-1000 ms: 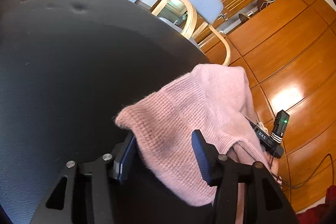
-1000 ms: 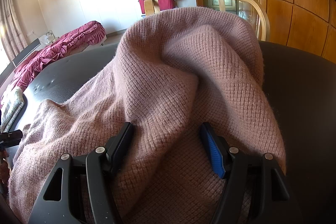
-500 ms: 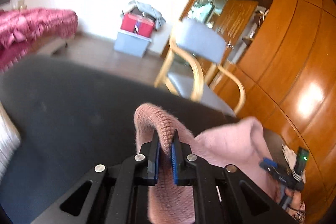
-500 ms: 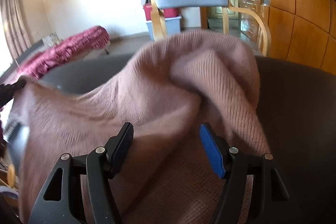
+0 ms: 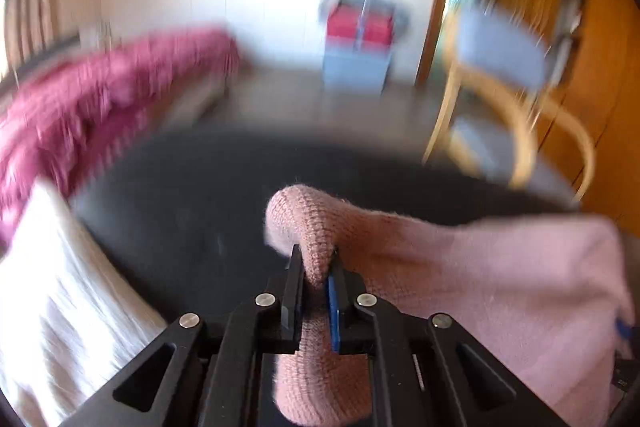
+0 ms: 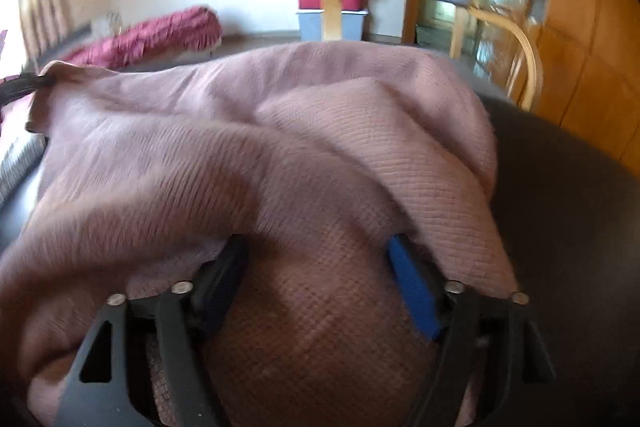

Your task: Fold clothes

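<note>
A pink knitted sweater (image 5: 480, 267) lies bunched on the dark round table (image 5: 180, 195). My left gripper (image 5: 316, 255) is shut on a fold of its edge and holds that fold raised above the table. In the right wrist view the sweater (image 6: 280, 127) is stretched out towards the left, where the left gripper (image 6: 20, 89) pinches its corner. My right gripper (image 6: 316, 247) has its jaws wide and opening. Knit bulges between its fingers and drapes over their tips. The pads do not press on it.
A grey chair (image 5: 500, 55) with bent wooden arms stands at the table's far side, before a wooden wall and door. A white cloth (image 5: 52, 287) lies at the table's left edge. Magenta bedding (image 5: 100, 87) and a red and blue box (image 5: 356, 47) sit beyond.
My left gripper closed on the sweater's edge, then lifted it up and to the left, stretching the cloth. The right gripper's jaws spread wider and the knit slid over them.
</note>
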`<state>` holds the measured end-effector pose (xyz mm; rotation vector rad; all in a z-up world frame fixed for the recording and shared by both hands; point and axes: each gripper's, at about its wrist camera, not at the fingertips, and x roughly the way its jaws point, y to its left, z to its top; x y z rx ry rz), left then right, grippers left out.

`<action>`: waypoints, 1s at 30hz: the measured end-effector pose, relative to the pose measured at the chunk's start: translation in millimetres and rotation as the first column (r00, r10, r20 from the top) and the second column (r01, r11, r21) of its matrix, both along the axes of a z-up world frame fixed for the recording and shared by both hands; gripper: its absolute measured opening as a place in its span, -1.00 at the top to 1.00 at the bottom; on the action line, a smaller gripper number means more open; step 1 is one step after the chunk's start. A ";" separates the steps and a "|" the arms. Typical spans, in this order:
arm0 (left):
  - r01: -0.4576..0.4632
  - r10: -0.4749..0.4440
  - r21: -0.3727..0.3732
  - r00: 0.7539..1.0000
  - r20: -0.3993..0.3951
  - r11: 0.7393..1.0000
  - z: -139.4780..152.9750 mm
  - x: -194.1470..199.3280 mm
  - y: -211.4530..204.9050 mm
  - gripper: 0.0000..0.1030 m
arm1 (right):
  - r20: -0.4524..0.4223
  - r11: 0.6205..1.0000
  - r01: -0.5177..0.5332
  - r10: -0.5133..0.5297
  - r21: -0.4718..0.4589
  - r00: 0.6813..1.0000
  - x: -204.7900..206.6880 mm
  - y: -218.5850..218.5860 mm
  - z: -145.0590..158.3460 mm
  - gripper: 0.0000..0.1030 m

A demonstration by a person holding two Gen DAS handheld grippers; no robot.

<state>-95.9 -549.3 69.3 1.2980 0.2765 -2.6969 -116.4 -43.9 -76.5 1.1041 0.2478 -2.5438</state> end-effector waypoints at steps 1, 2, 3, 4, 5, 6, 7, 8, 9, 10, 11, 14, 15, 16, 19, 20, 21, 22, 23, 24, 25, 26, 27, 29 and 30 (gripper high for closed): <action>-0.013 0.012 0.027 0.999 0.033 1.000 -10.9 -1.0 0.5 0.83 | -0.003 1.000 -0.004 0.004 0.014 1.000 0.1 -2.4 -0.2 -0.54; -0.025 0.024 0.039 0.999 0.031 0.999 -14.5 2.0 2.3 0.83 | -0.006 1.000 -0.007 0.007 0.023 1.000 0.1 -3.9 -0.4 -0.54; -0.042 0.041 0.038 0.999 0.010 0.998 -11.1 7.5 4.9 0.82 | -0.004 1.000 -0.008 0.008 0.016 1.000 0.1 -2.2 -0.4 -0.54; -0.061 0.062 0.033 0.998 -0.018 0.998 -4.7 14.1 7.6 0.80 | -0.002 1.000 -0.009 0.009 0.006 1.000 -0.1 -0.2 -0.3 -0.55; -0.081 0.082 0.028 0.996 -0.046 0.996 1.7 20.6 10.4 0.80 | 0.001 1.000 -0.010 0.010 -0.012 1.000 -1.0 2.2 -0.1 -0.55; -0.089 0.092 0.038 0.992 -0.092 0.995 12.8 28.1 15.2 0.77 | 0.004 1.000 -0.009 0.009 -0.028 1.000 -1.1 3.2 0.5 -0.55; -0.086 0.092 0.049 0.986 -0.137 0.995 25.3 34.0 21.0 0.73 | 0.002 0.999 -0.010 0.010 -0.044 1.000 -0.5 5.2 1.5 -0.55; -0.081 0.089 0.055 0.981 -0.175 0.995 36.9 38.4 26.6 0.71 | -0.005 0.998 -0.013 0.013 -0.060 1.000 0.8 6.1 3.0 -0.55; -0.060 0.072 0.062 0.976 -0.206 0.996 49.5 40.4 38.3 0.68 | -0.018 0.997 -0.017 0.016 -0.081 1.000 3.5 7.8 6.0 -0.55; -0.012 0.026 0.065 0.976 -0.218 0.998 58.7 38.9 53.8 0.66 | -0.050 0.992 -0.027 0.021 -0.121 0.999 10.3 11.9 13.7 -0.53; 0.047 -0.032 0.066 0.975 -0.220 0.997 65.3 36.3 69.5 0.66 | -0.081 0.987 -0.035 0.023 -0.158 0.996 17.4 15.3 21.3 -0.52; 0.225 -0.214 0.030 0.955 -0.205 0.974 71.1 29.8 124.6 0.66 | -0.163 0.972 -0.020 -0.018 -0.233 0.987 39.3 31.0 50.5 -0.52; 0.278 -0.267 0.022 0.939 -0.215 0.960 70.2 29.7 143.5 0.66 | -0.177 0.973 0.007 -0.049 -0.229 0.983 43.5 39.5 58.3 -0.52; 0.323 -0.312 0.017 0.925 -0.215 0.946 68.8 28.7 160.0 0.66 | -0.168 0.977 0.049 -0.085 -0.206 0.982 45.4 49.3 63.4 -0.52; 0.443 -0.442 -0.021 0.888 -0.124 0.896 42.5 17.4 206.8 0.66 | -0.082 0.974 0.142 -0.158 -0.177 0.984 45.1 76.4 61.4 -0.51; 0.471 -0.472 -0.041 0.877 -0.089 0.881 31.7 15.2 218.3 0.66 | -0.047 0.971 0.165 -0.175 -0.173 0.983 44.6 84.2 58.3 -0.47; 0.498 -0.502 -0.069 0.864 -0.046 0.864 17.7 16.8 231.8 0.66 | -0.010 0.969 0.174 -0.179 -0.176 0.984 45.0 89.2 52.9 -0.40; 0.519 -0.522 -0.095 0.853 -0.009 0.849 5.0 19.6 242.7 0.66 | 0.038 0.967 0.184 -0.180 -0.179 0.983 45.8 95.6 45.4 -0.15; 0.533 -0.535 -0.114 0.845 0.019 0.838 -5.9 22.1 249.3 0.66 | 0.081 0.965 0.190 -0.177 -0.183 0.981 49.9 99.9 37.4 0.07; 0.545 -0.544 -0.124 0.838 0.040 0.829 -15.2 25.1 254.5 0.66 | 0.119 0.963 0.192 -0.172 -0.191 0.978 56.8 102.5 29.2 0.09; 0.551 -0.551 -0.128 0.834 0.042 0.825 -21.5 25.9 256.2 0.66 | 0.154 0.961 0.192 -0.163 -0.200 0.975 60.6 103.5 21.9 0.09; 0.555 -0.556 -0.132 0.830 0.028 0.821 -23.7 28.1 255.2 0.66 | 0.188 0.959 0.192 -0.153 -0.210 0.970 64.3 104.6 14.6 0.09; 0.559 -0.563 -0.137 0.826 0.009 0.818 -24.2 31.9 254.0 0.66 | 0.218 0.957 0.191 -0.143 -0.217 0.966 68.0 104.9 7.4 0.09; 0.564 -0.568 -0.123 0.823 0.002 0.817 -24.2 34.3 248.0 0.64 | 0.184 0.966 0.175 -0.139 -0.193 0.973 75.6 97.5 1.5 0.08; 0.563 -0.566 -0.113 0.824 0.001 0.819 -24.4 34.6 244.1 0.56 | 0.158 0.975 0.160 -0.135 -0.154 0.978 76.4 90.2 0.7 0.09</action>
